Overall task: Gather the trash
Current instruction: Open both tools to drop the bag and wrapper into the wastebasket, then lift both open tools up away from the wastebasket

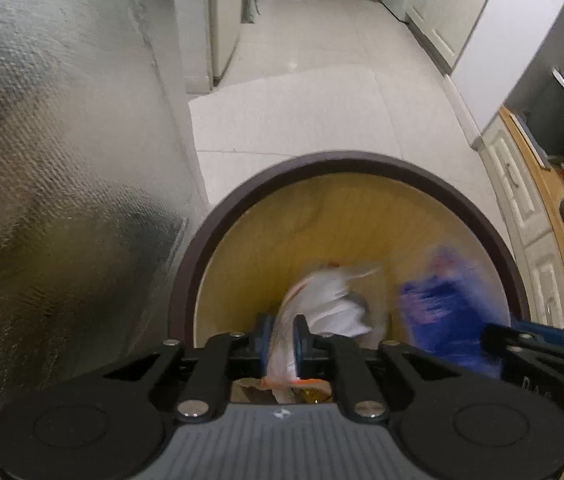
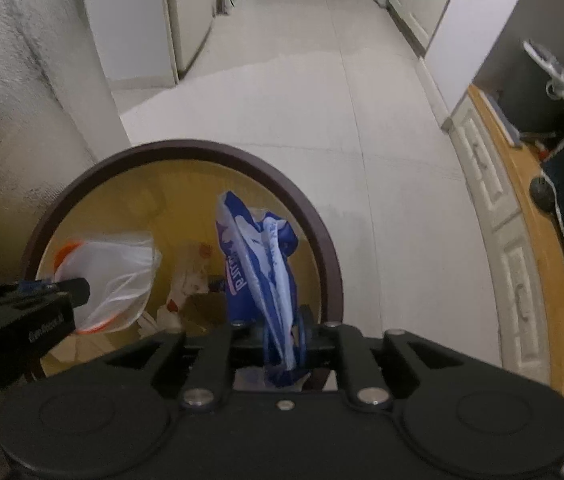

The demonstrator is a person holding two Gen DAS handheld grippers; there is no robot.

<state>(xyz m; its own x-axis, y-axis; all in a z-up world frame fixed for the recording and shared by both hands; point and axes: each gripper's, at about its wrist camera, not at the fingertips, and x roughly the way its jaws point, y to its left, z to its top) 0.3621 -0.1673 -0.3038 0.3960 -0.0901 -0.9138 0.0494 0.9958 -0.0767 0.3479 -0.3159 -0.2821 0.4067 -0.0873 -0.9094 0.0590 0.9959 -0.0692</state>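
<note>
Both grippers are held over the open mouth of a round trash bin (image 1: pixel 362 168) with a dark brown rim and a yellow inner wall. The bin stands on a pale tiled floor (image 1: pixel 314 92), just beside a textured grey wall (image 1: pixel 61 140).

Between the blue pads of the left gripper (image 1: pixel 282 340) a crumpled clear-and-white plastic bag with orange trim (image 1: pixel 330 300) is seen, hanging down into the bin. The bag runs through the narrow gap, but whether it is pressed by the pads or already released cannot be told; the picture is blurred there.

Between the fingers of the right gripper (image 2: pixel 282 336) a blue and white plastic wrapper (image 2: pixel 257 248) with printed lettering is seen, standing up above the bin's opening. The gap is narrow here too, and whether the wrapper is clenched cannot be told.

At the bottom of the bin, crumpled paper scraps (image 2: pixel 189 276) are seen lying between the 2 held pieces.

To the right, a white cabinet with a wooden top (image 2: pixel 522 208) is seen, well apart from the bin
</note>
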